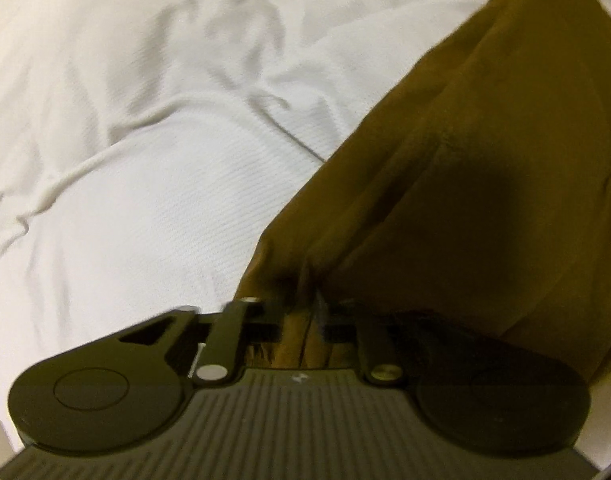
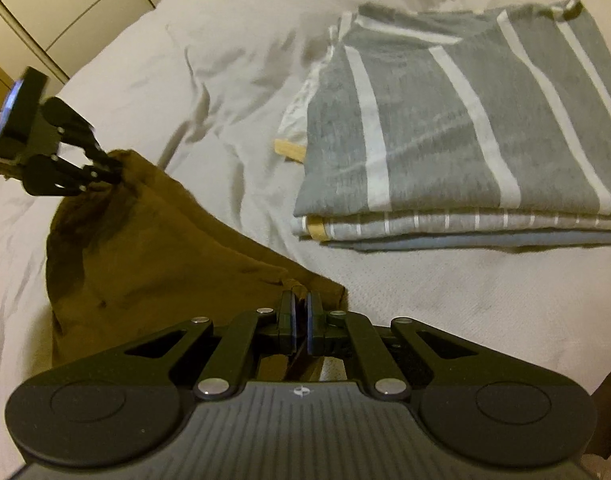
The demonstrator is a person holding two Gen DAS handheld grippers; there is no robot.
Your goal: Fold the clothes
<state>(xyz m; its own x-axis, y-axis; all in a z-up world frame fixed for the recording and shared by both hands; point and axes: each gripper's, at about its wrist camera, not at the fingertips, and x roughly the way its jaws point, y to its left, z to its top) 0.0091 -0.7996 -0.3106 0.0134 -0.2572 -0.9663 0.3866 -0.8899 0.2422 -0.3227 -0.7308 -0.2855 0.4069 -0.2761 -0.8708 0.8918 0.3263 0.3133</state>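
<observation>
Brown garment [image 2: 153, 248] lay on the white bed [image 2: 445, 300], stretched between both grippers. Left gripper [image 2: 105, 170] and right gripper [image 2: 301, 320] each were clamped tight on one of its edges. Folded striped stack [image 2: 465, 120] sat near the bed's far right.

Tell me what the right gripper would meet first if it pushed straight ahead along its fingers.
The right gripper, shut on the brown garment, would cross bare white bedsheet, then probably meet the stack of folded striped clothes; depth is unclear.
</observation>
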